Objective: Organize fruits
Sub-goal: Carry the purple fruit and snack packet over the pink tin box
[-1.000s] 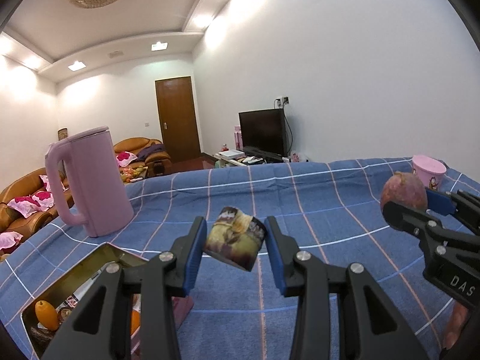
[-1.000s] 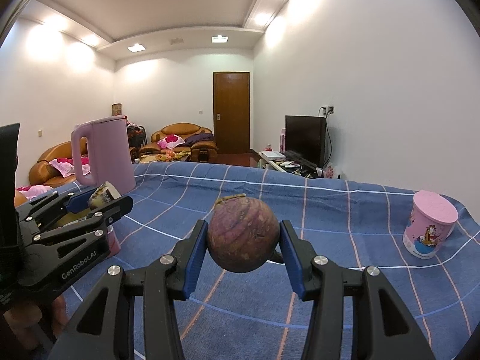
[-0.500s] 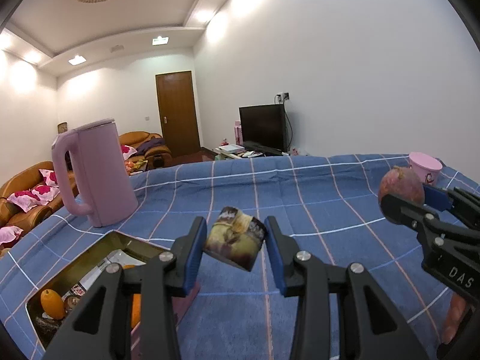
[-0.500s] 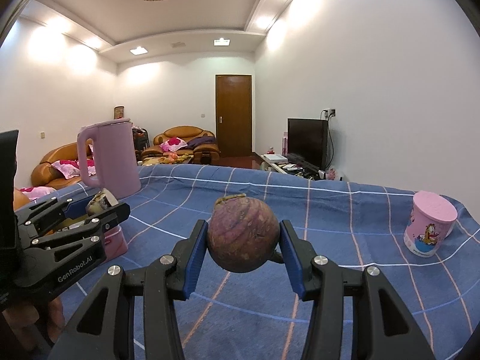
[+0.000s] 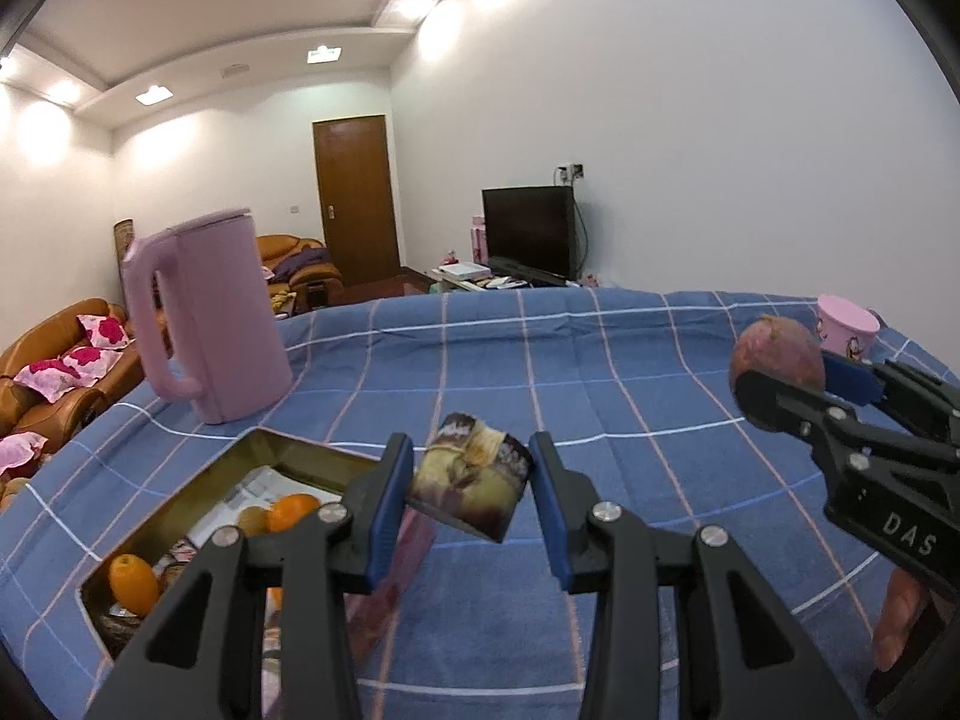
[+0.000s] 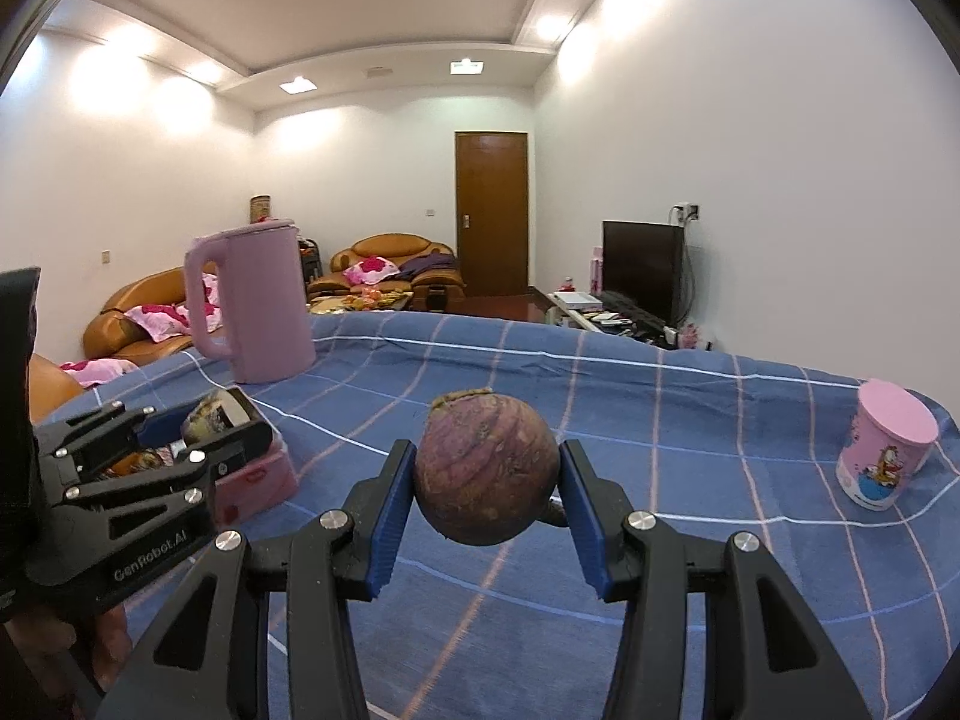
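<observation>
the open metal tin of oranges (image 5: 180, 498) is sliding nearer under the left gripper (image 5: 471, 480), clamping a light, crushable printed packet (image 5: 471, 489), while the right gripper (image 6: 487, 486) is squeezing a firm round purple fruit (image 6: 487, 477) across its middle.

My left tool (image 5: 473, 489) grips a small printed packet (image 5: 471, 491) at the lower middle of the frame, tilted, both blue pads pressed on it. At lower left sits a gold tin tray (image 5: 264, 447) with oranges (image 5: 133, 582) and papers inside. A pink kettle (image 5: 207, 324) stands at left on the blue checked bench (image 5: 600, 372). At right, my right tool (image 5: 804, 384) clamps a round purplish fruit (image 5: 777, 354) before a pink cup (image 5: 847, 330).
</observation>
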